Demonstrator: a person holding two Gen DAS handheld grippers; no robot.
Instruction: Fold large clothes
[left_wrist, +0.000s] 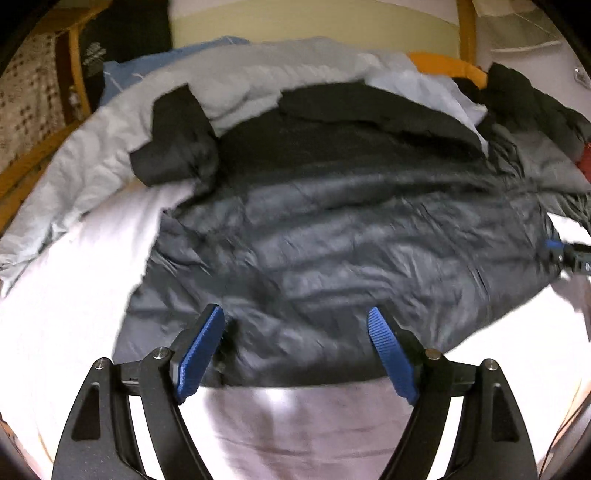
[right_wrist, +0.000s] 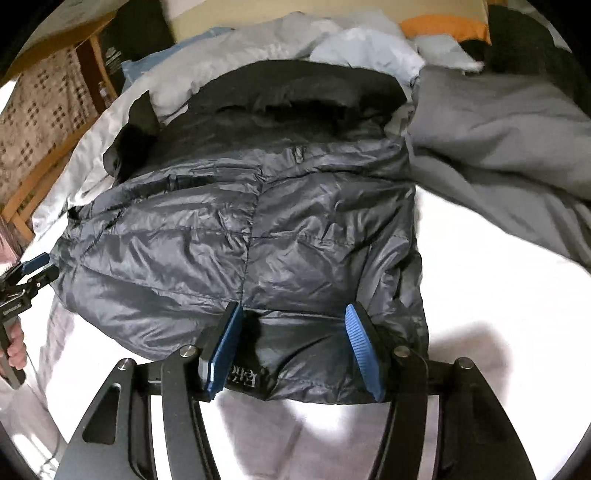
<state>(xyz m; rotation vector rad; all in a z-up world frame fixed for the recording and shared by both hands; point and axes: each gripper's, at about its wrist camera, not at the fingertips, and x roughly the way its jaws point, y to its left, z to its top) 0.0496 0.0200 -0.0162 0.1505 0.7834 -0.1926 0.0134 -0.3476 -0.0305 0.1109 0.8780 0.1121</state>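
Observation:
A dark grey puffer jacket (left_wrist: 314, 236) lies spread on a white sheet (left_wrist: 74, 295), its dark hood end away from me. In the left wrist view my left gripper (left_wrist: 293, 310) hangs open over the jacket's near hem, with nothing pinched. In the right wrist view the same jacket (right_wrist: 240, 240) shows a centre seam, and its labelled hem lies loosely between the blue pads (right_wrist: 360, 347) of my right gripper (right_wrist: 292, 306), which stands open. The right gripper (left_wrist: 565, 254) appears at the left view's right edge. The left gripper (right_wrist: 26, 273) and the hand (right_wrist: 14, 347) holding it sit at the right view's left edge.
Behind the jacket is a heap of other clothes: a grey garment (right_wrist: 498, 147), pale blue and light grey fabric (left_wrist: 240, 81), something orange (right_wrist: 443, 27) and a black piece (left_wrist: 524, 96). A wooden frame (left_wrist: 22, 177) stands at the left. White sheet (right_wrist: 498, 277) shows to the right.

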